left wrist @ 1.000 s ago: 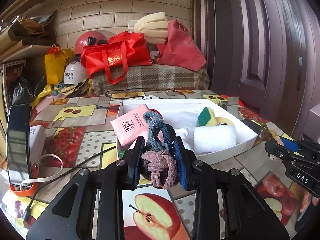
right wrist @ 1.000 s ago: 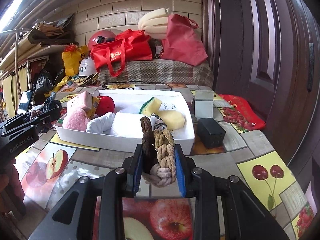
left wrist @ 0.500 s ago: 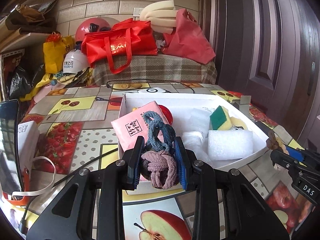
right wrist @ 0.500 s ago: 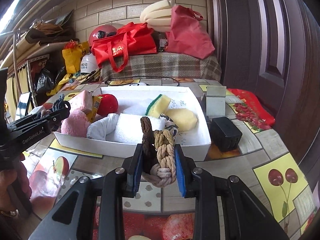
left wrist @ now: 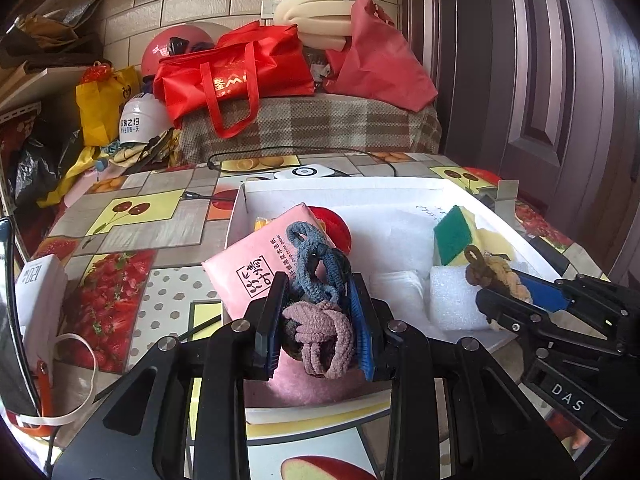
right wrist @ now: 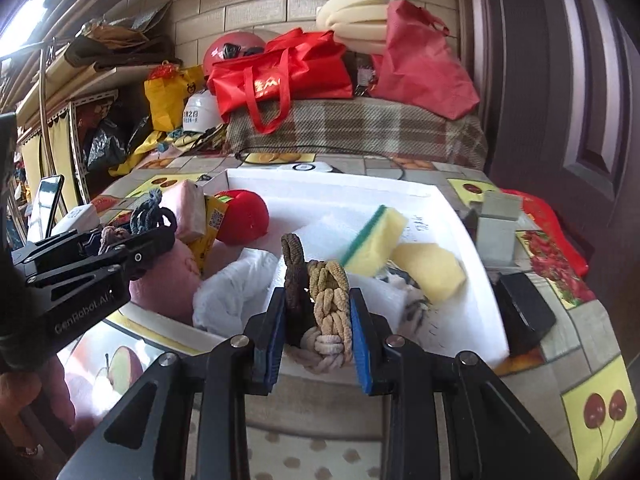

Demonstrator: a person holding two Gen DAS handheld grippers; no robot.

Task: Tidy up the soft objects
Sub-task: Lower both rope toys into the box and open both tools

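Risk 1: claws crowd each other over white box (left wrist: 432,188); right claw (left wrist: 516,296) sits just beside left claw (left wrist: 318,312) in left-wrist view, so a bump could knock a bundle loose.
Risk 2: hair ties are stretchy loops; on release one may snag on a blue pad and get dragged back out w/ the claw.
Risk 3: box already packed near its front wall, so a bundle dropped on pink tissue pack (left wrist: 256,268) or foam block (left wrist: 456,300) could roll over the rim onto counter (left wrist: 120,208).
Left claw: closed tight on hair-tie bundle (left wrist: 316,304), over box's near-left corner.
Left bundle look: blue-grey knotted loops on top, dusty-pink loops below, something dark behind; fuzzy, squashed btwn pads.
Right claw: in its own view (right wrist: 318,316), clamped on braided ties (right wrist: 324,300), over box's near edge.
Right bundle look: dark brown braid beside tan braid, pale cream loop at bottom; sticks up past the pads.
Box contents: green-yellow sponge (right wrist: 376,236), plain yellow sponge (right wrist: 430,270), red ball (right wrist: 242,216), white cloth (right wrist: 232,292), pink plush (right wrist: 168,284).
Step judged: both bundles abt to go in; neither let go yet.
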